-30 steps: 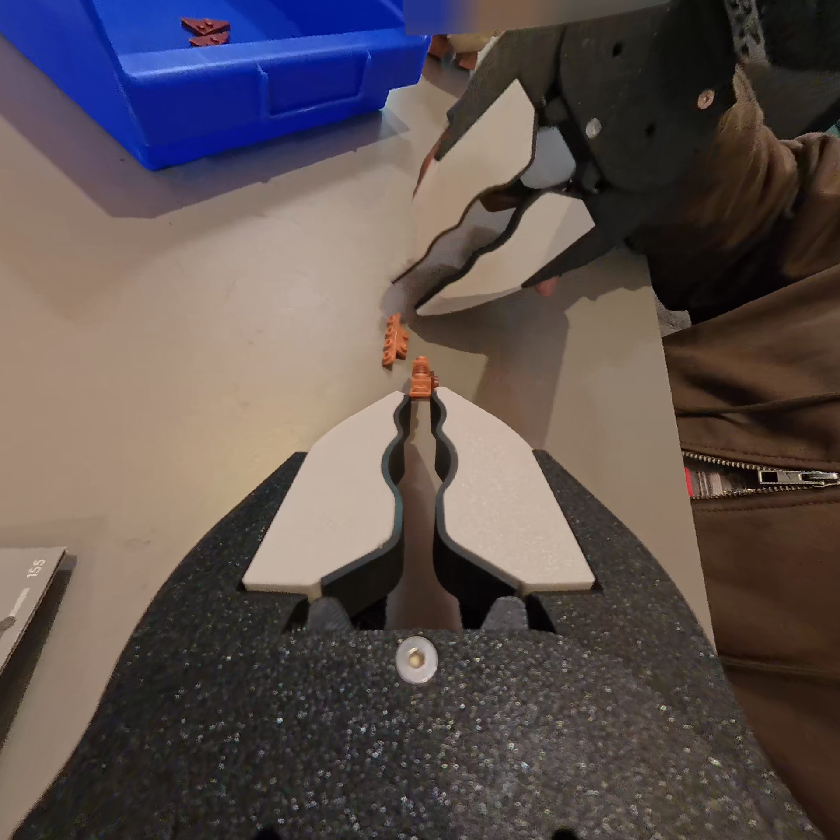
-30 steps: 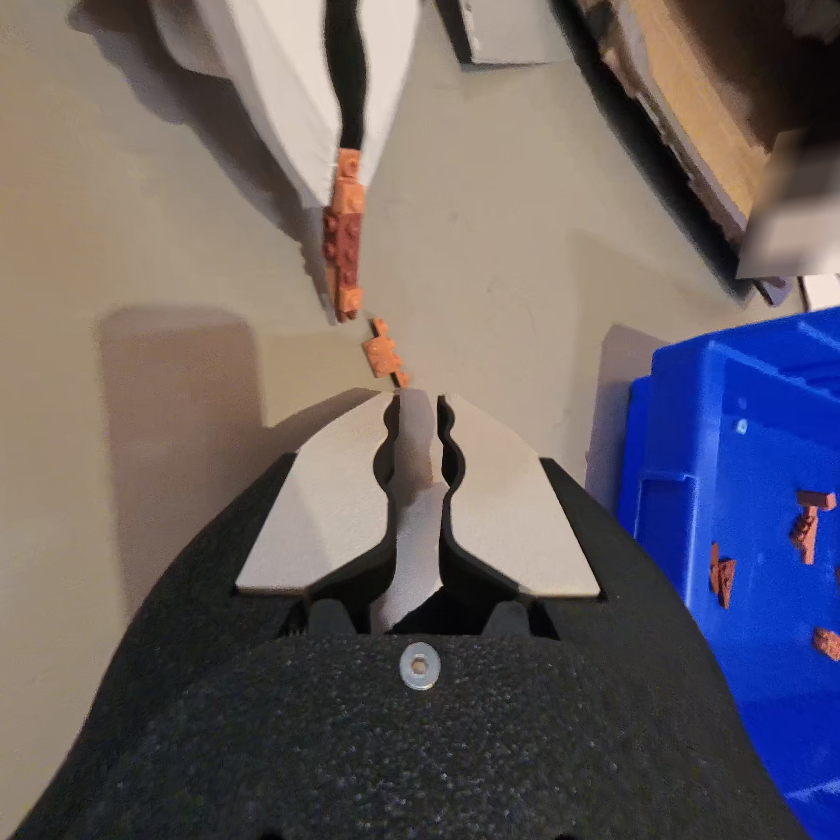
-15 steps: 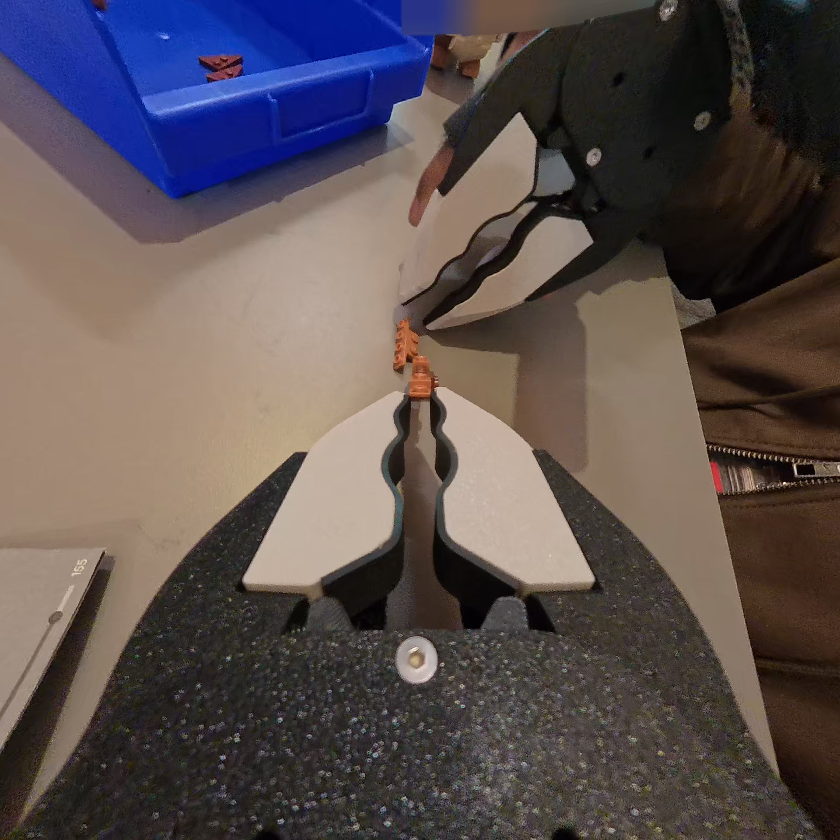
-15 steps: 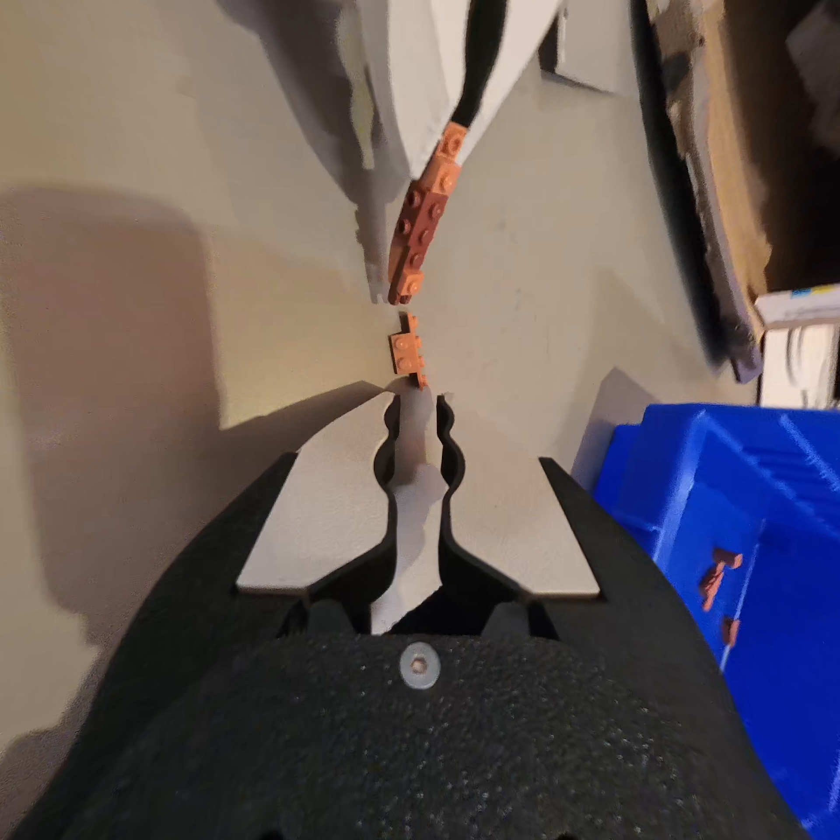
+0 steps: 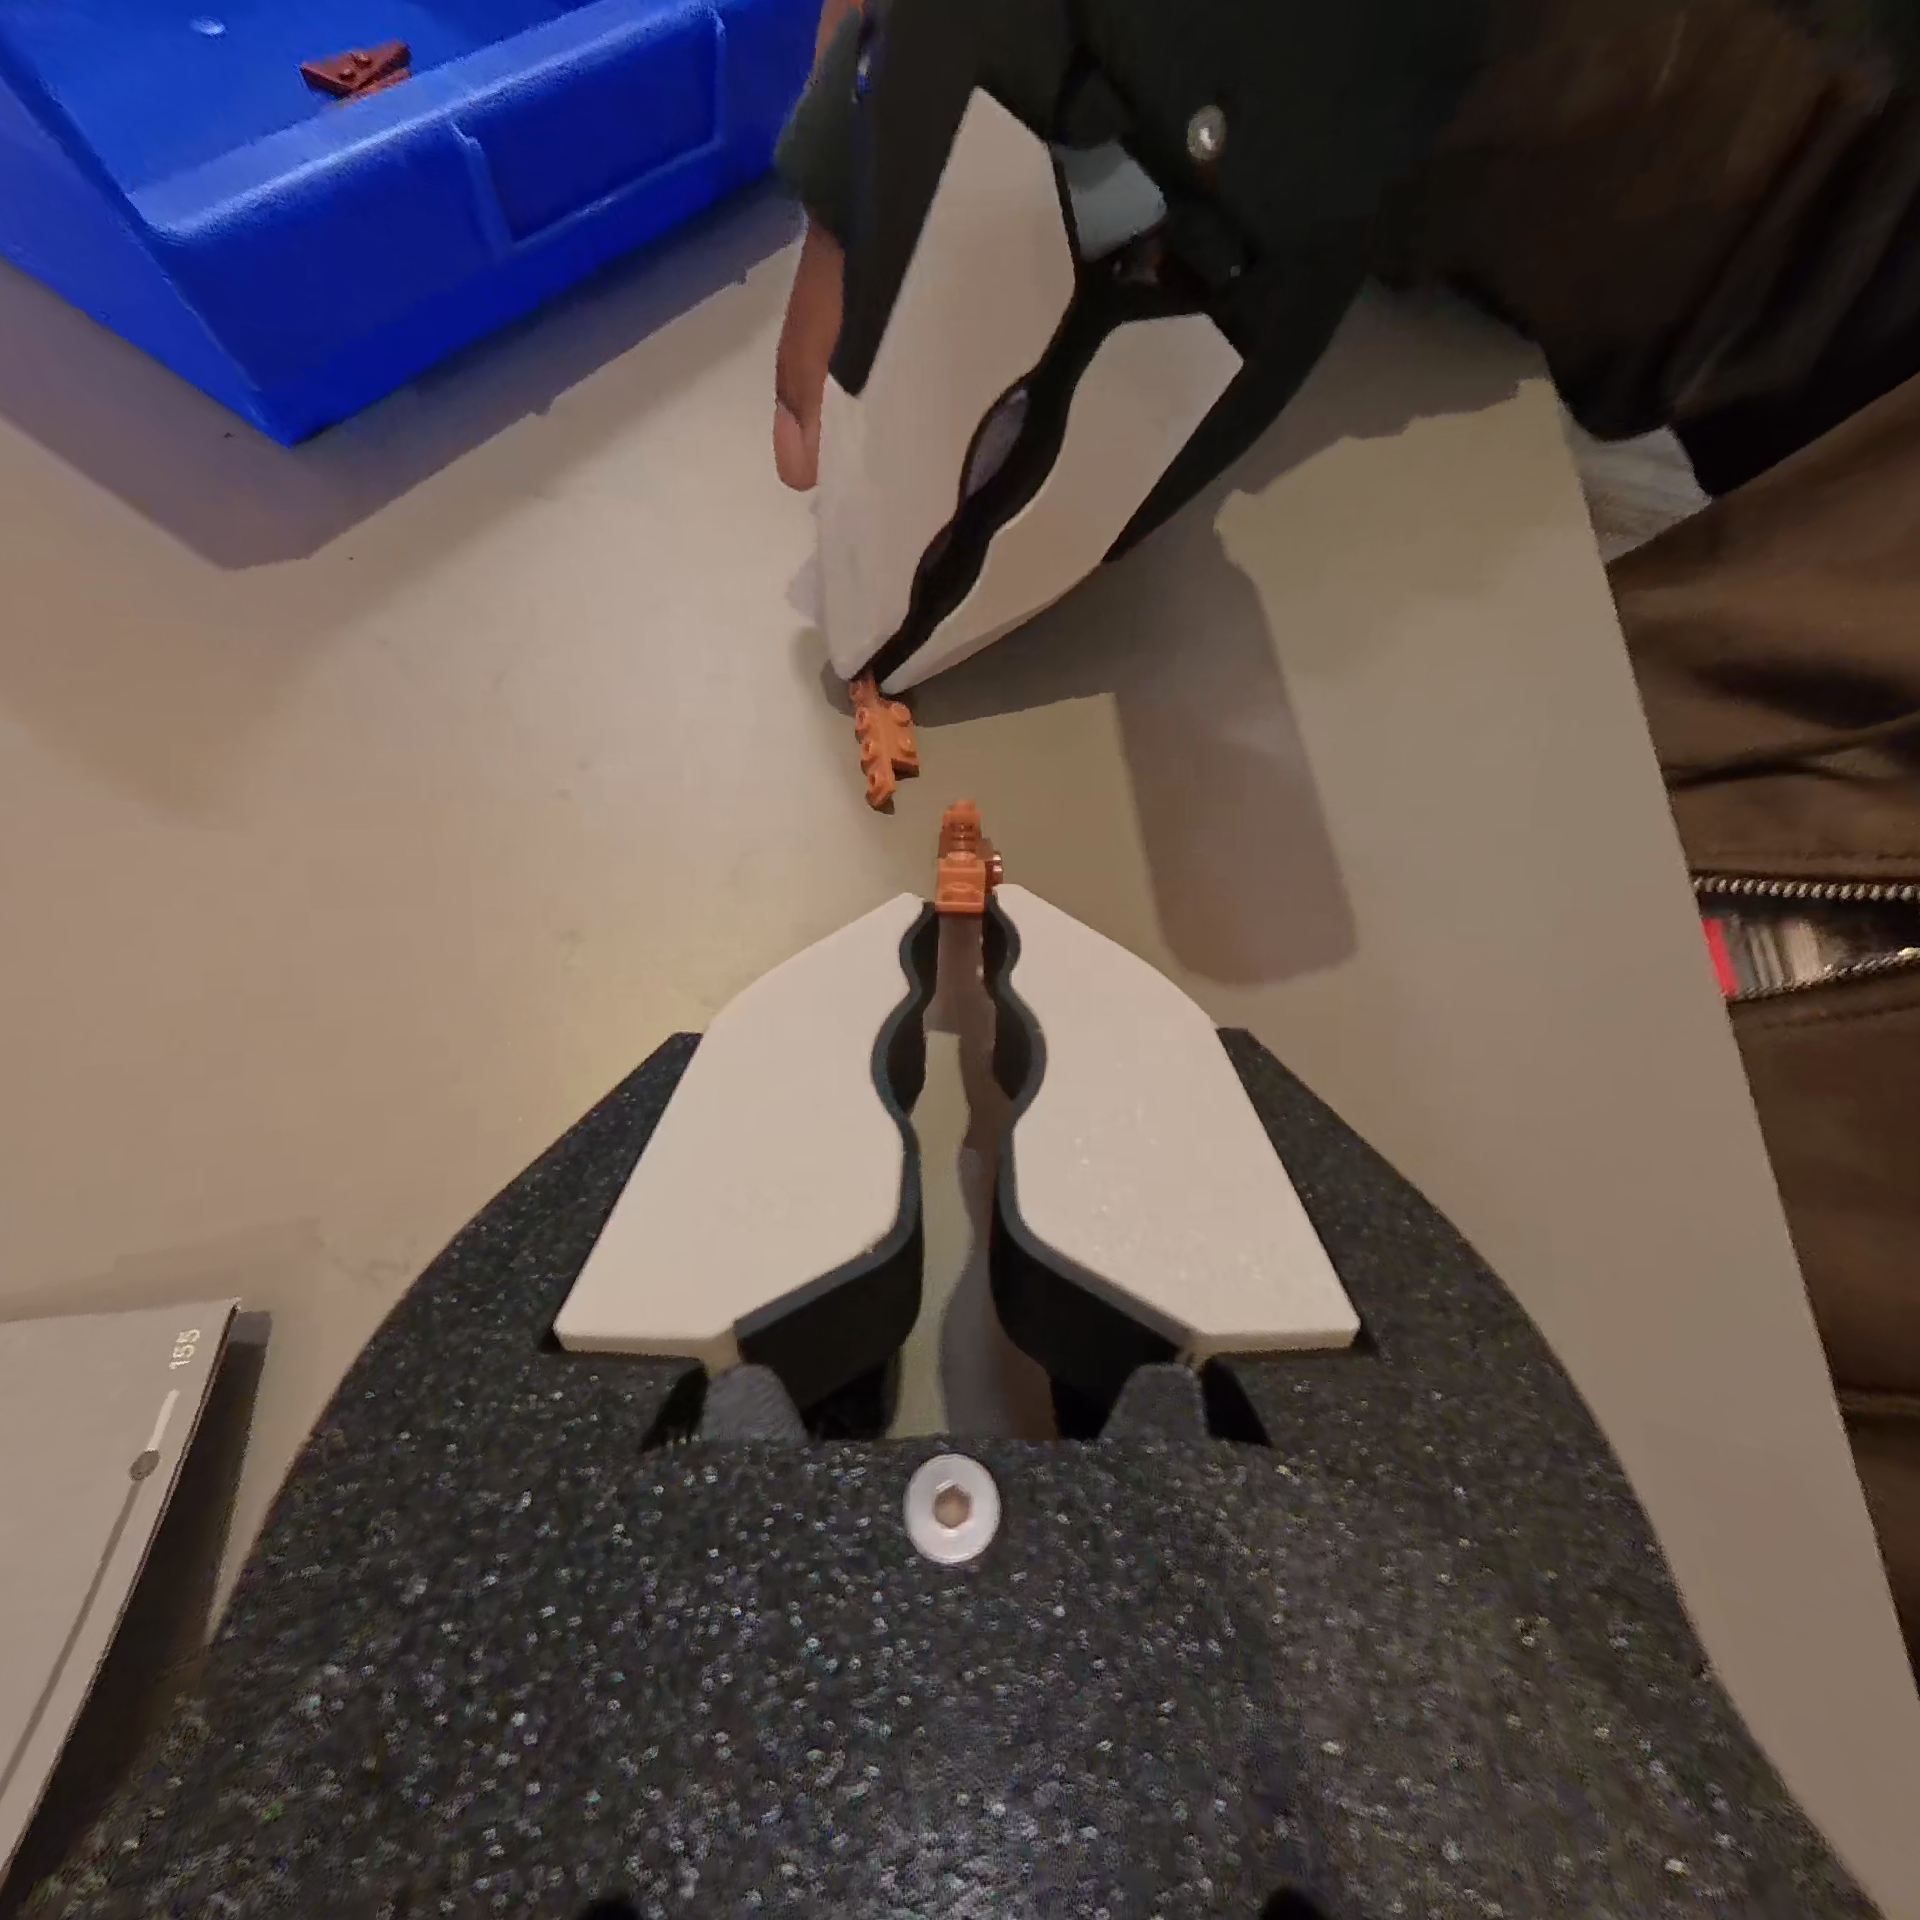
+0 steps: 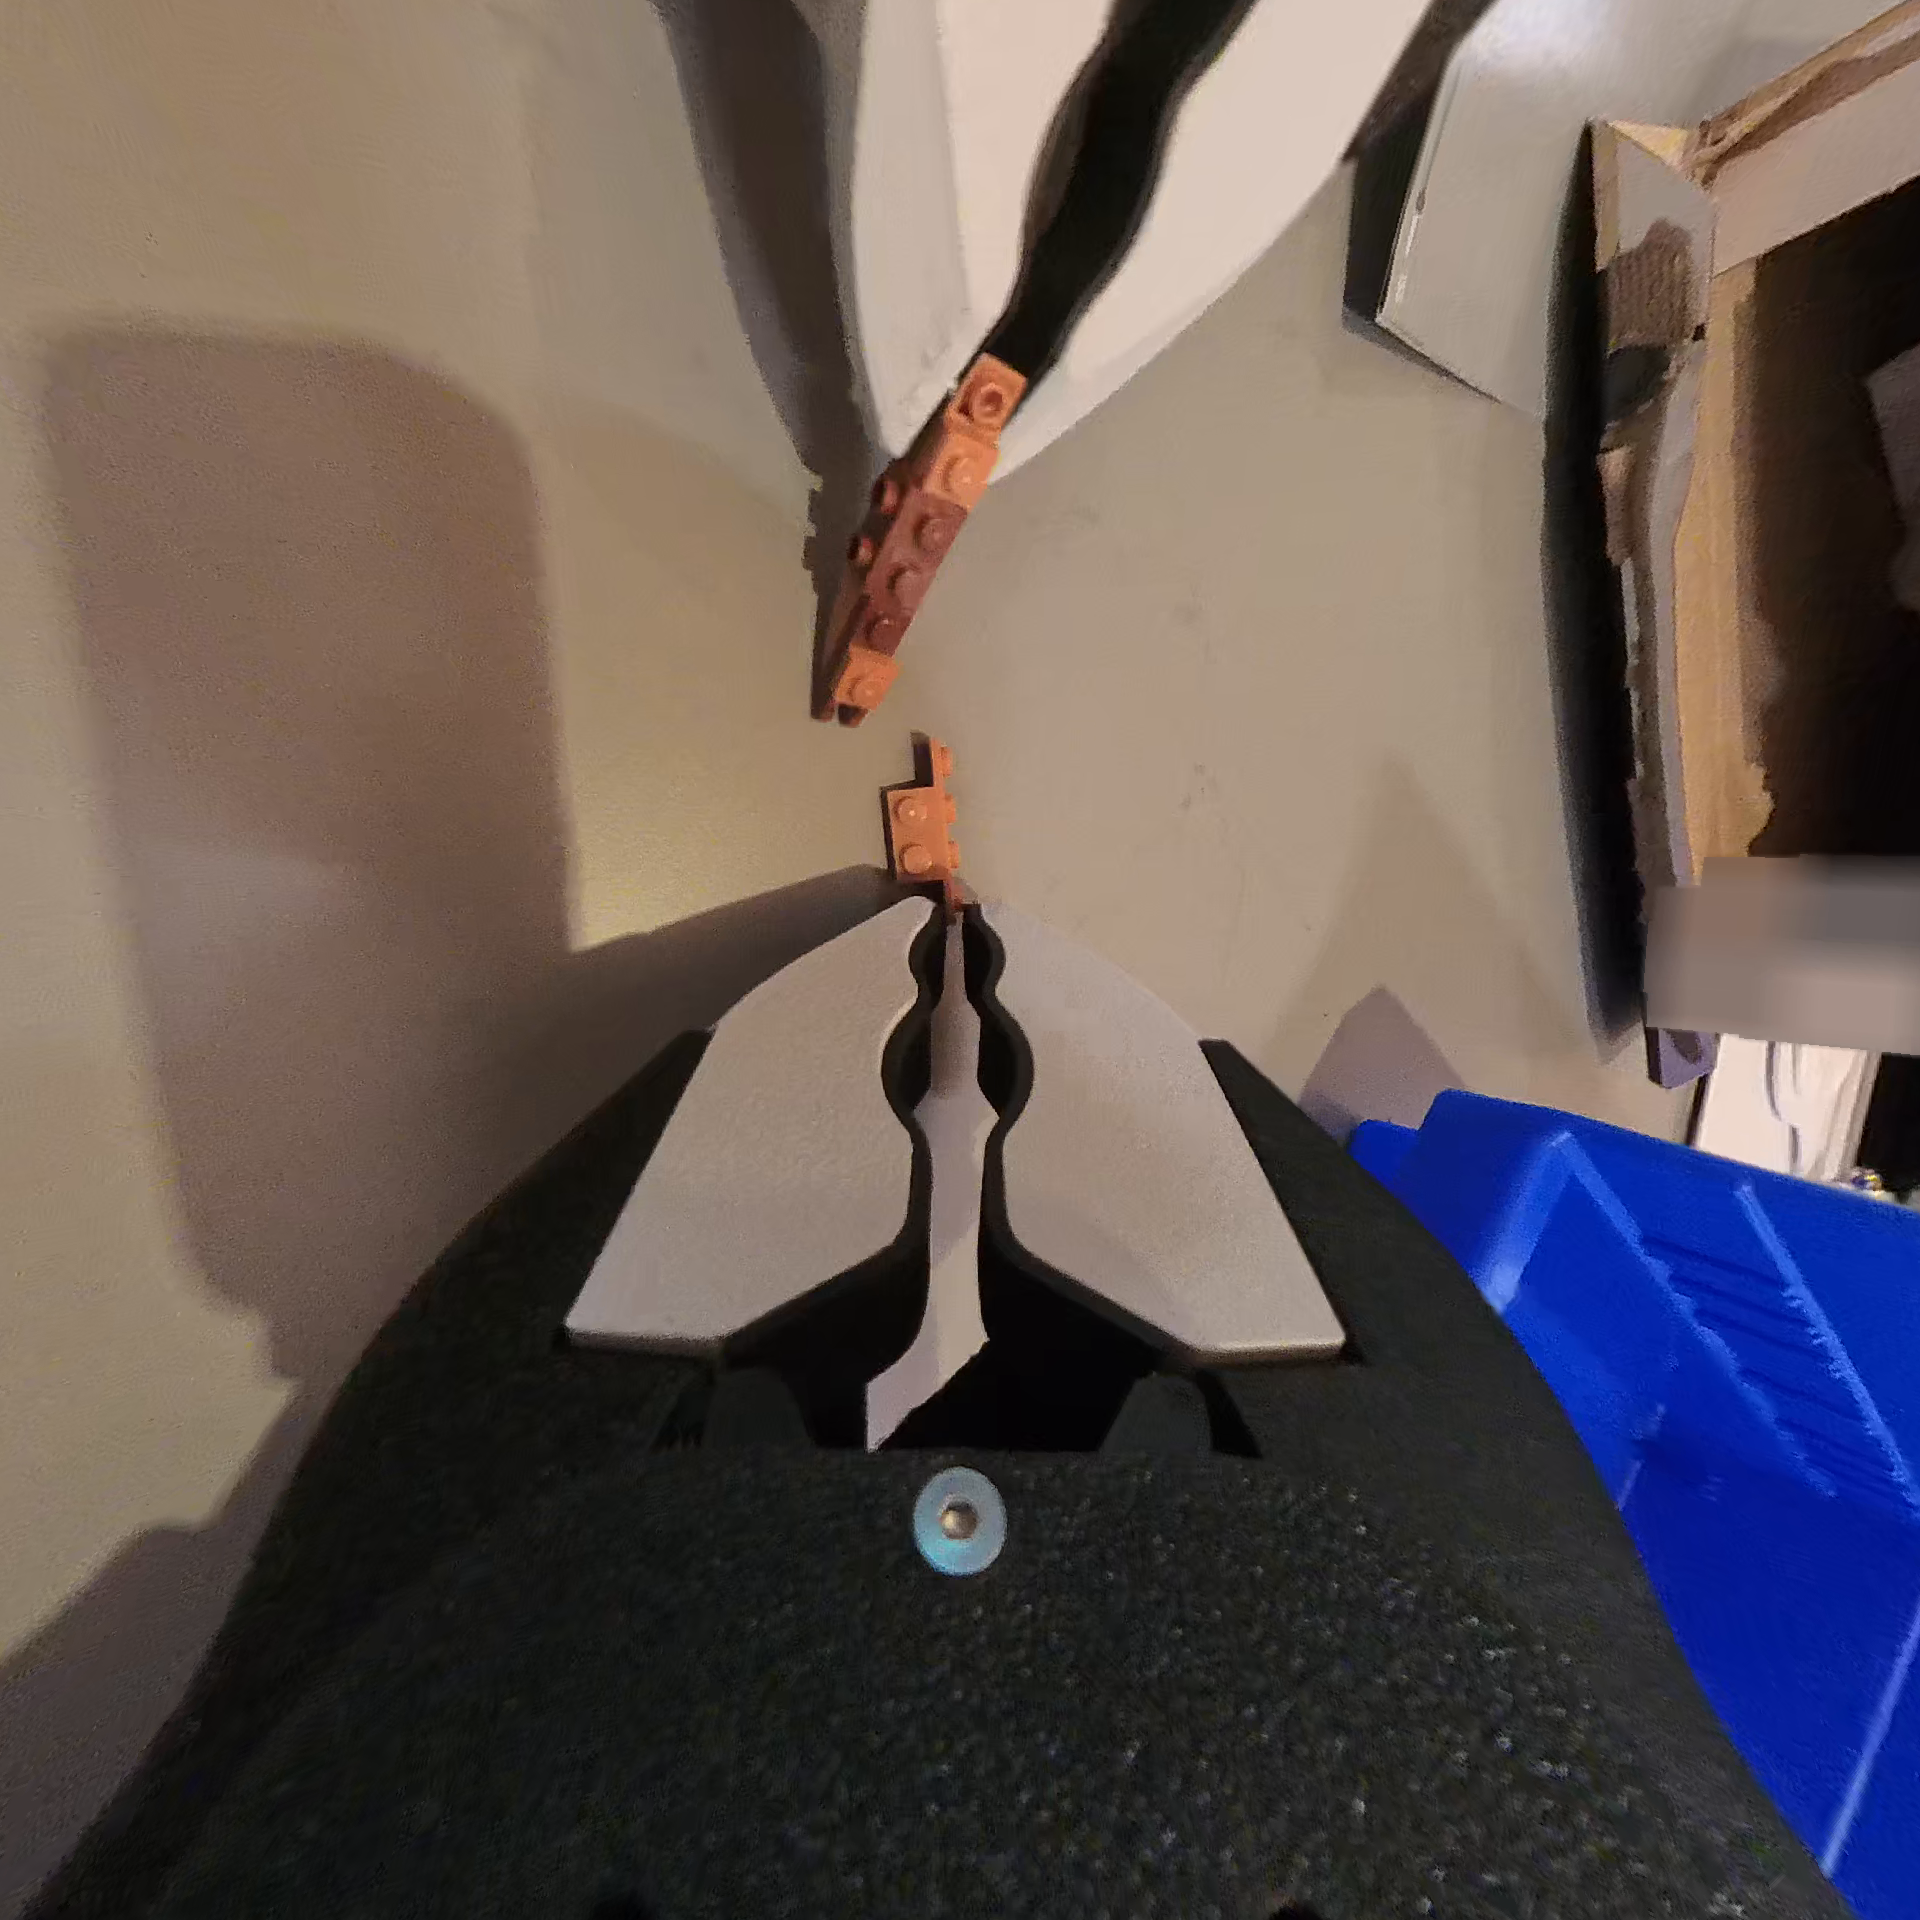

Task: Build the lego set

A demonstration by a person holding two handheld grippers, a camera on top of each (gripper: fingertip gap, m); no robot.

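Now each tool pinching bricks: left tool (image 5: 961, 906) a brick strip (image 5: 962, 868), right tool (image 6: 954, 906) a small plate (image 6: 921, 821), tips near.

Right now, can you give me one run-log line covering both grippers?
left gripper: shut on long orange brick strip | right gripper: shut on small orange brick piece | pieces: tips close, apart | blue bin: beyond, holds loose bricks

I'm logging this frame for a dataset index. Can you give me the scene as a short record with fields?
surface: beige tabletop
left gripper: shut on a long orange-and-brown stud-plate strip
right gripper: pinching a small orange stud-plate piece by its end
gap: the two brick pieces point end to end, apart
bin: blue bin holding a brown wedge plate
other: grey card; torn cardboard box
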